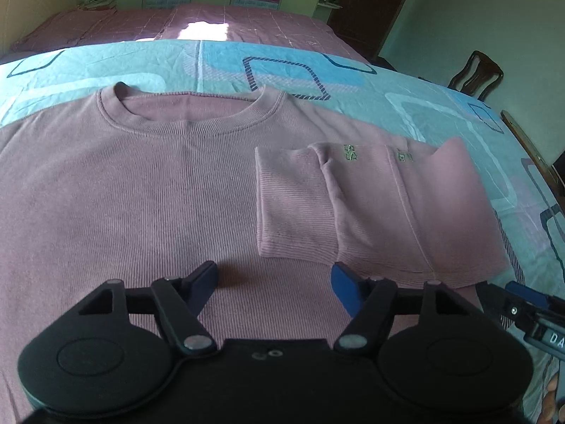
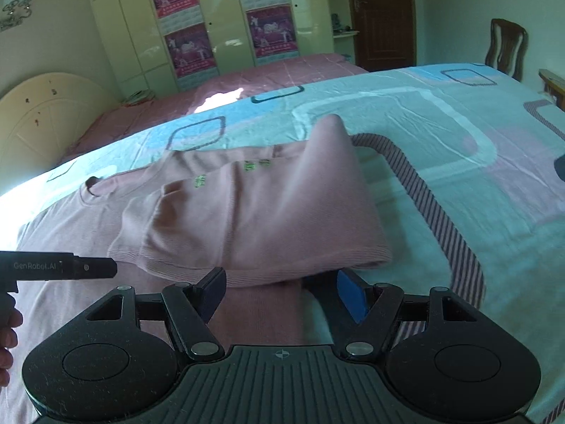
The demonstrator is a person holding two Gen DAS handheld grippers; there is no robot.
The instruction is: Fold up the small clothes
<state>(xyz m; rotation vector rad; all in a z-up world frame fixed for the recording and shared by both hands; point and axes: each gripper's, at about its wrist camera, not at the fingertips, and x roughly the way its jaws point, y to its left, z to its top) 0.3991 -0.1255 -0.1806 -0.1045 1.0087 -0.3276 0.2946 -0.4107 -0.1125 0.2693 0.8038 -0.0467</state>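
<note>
Left gripper (image 1: 274,284): fingers spread wide, nothing between them; blue pads hover over the lower front of the sweater.
Pink sweater (image 1: 141,190): lies flat, front up, on the bedsheet, directly ahead of the left fingers; round neckline at the far end.
Folded sleeve (image 1: 356,208): turned inward across the chest, ahead and to the right of the left fingers; ribbed cuff points toward the middle, green embroidery near its far edge.
Right gripper, seen from the left wrist (image 1: 526,298): enters at the right edge, just beside the sweater's side; its jaws cannot be judged here.
Bedsheet (image 1: 406,81): turquoise with rounded squares, beyond and right of the garment.

Right gripper (image 2: 280,291): fingers parted wide, holding nothing; the sweater's folded edge sits just ahead of the tips.
Pink sweater, right-wrist view (image 2: 268,219): folded sleeve layer fills the space ahead of the fingers, one corner raised into a peak.
Left gripper, right-wrist view (image 2: 60,270): black body left of the fingers, above the garment.
Chair (image 2: 506,47): far right, beyond the bed.
</note>
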